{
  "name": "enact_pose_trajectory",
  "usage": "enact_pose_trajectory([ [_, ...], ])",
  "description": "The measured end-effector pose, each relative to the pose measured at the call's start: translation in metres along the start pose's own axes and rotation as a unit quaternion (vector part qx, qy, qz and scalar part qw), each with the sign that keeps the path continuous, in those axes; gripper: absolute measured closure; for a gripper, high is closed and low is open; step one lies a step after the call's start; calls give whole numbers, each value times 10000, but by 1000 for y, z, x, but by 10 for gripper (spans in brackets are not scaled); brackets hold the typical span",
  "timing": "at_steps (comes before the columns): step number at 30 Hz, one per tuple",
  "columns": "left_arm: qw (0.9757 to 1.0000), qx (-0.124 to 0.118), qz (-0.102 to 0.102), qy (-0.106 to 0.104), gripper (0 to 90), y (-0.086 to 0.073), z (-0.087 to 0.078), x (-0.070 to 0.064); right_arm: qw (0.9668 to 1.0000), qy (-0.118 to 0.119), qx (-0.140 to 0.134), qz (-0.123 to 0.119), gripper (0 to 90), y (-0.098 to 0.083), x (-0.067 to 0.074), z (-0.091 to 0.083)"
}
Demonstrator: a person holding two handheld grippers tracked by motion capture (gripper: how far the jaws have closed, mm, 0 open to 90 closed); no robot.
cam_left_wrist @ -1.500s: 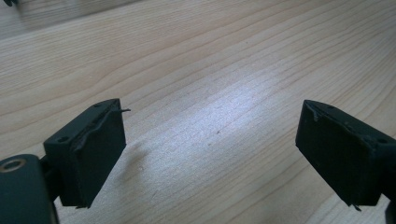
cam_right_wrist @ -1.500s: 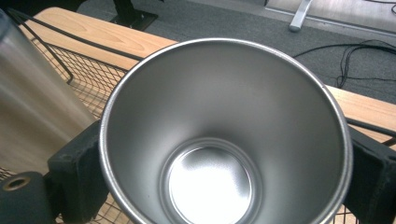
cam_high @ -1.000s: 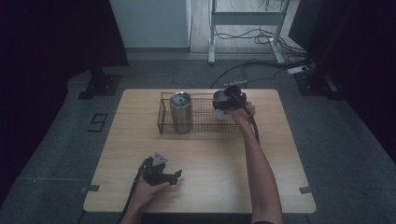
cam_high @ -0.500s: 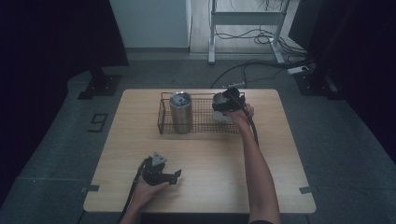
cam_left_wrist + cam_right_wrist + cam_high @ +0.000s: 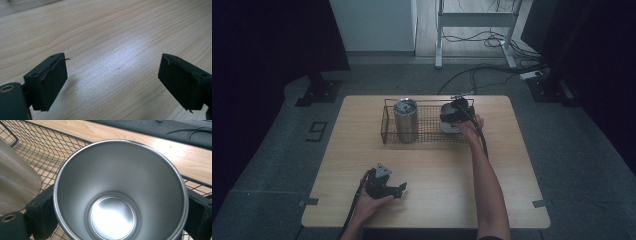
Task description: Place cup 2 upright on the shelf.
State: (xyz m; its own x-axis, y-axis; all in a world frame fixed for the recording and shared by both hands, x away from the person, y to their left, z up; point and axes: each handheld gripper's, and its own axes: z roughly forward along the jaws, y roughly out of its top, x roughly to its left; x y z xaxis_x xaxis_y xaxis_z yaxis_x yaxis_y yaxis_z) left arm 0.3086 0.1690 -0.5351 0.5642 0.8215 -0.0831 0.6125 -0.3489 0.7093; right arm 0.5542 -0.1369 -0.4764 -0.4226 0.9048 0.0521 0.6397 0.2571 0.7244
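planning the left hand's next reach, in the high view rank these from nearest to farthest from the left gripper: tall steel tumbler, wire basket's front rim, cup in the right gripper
From the left gripper:
1. Wire basket's front rim, just beyond it toward the table's middle.
2. Tall steel tumbler, upright in the basket's left end.
3. Steel cup, clamped in the right gripper at the basket's right end, farthest away.

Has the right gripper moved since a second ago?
Yes, slightly: the right gripper, holding the steel cup, has sunk lower toward the wire basket floor.
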Motion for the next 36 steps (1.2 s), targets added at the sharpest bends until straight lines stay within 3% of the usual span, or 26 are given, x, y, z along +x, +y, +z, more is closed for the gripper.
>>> enact_pose_trajectory([
  [11, 10000, 48, 9, -16, 99, 0, 0, 0, 9999, 25, 156, 9, 65, -1, 0, 2],
  [19, 9999, 85, 40, -70, 99, 0, 1, -2, 9993, -60, 345, -120, 61, -2, 4, 1],
  [26, 9999, 95, 31, -77, 99, 0, 2, -2, 9993, 5, 384, 36, 35, -2, 4, -1],
  [36, 9999, 109, 36, -81, 99, 0, 2, -2, 9997, -153, -103, 166, 0, 5, 5, -21],
])
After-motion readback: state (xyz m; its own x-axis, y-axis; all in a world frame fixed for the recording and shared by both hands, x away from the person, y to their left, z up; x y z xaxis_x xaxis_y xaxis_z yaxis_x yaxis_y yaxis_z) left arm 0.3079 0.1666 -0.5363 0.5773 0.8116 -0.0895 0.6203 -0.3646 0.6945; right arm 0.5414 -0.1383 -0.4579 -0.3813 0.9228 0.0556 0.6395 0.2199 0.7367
